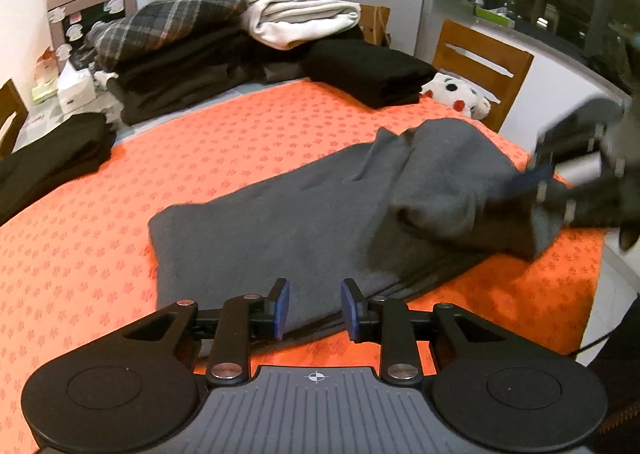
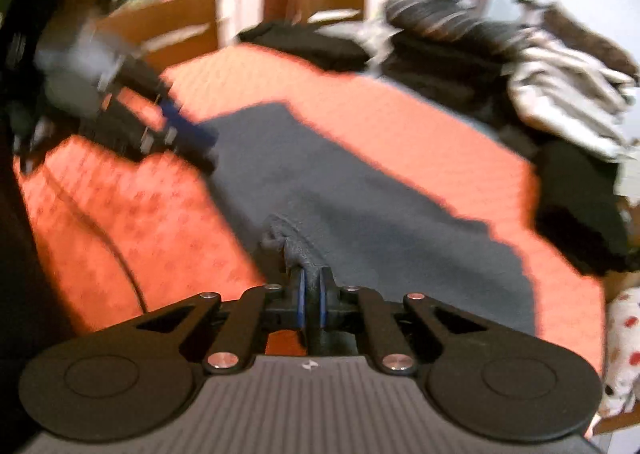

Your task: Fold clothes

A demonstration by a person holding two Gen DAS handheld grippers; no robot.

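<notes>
The dark grey fleece garment is lying spread across the orange patterned mat that is covering the table, with its right-hand portion bunched and folded back over itself.

The left wrist view is showing the left gripper with its blue-padded fingers standing apart, nothing between them, hovering over the near hem of the garment. It is also showing the right gripper at the frame's right edge, blurred, reaching into the raised fold of fabric; from here the state of its jaws cannot be read.

The right wrist view is resolving that point: the right gripper is pinching a puckered ridge of the grey fabric between closed pads. This view is also showing the left gripper at upper left, near the garment's far corner, smeared by motion blur.

Only the left wrist view is giving a sharp picture of the far table edge: a stack of cream and white folded clothes beside a grey plaid folded garment on dark folded clothes, a folded black pile and a white spotted plush toy in front of a wooden chair. In the right wrist view these piles are blurred, and the toy is cut off at the right edge.
</notes>
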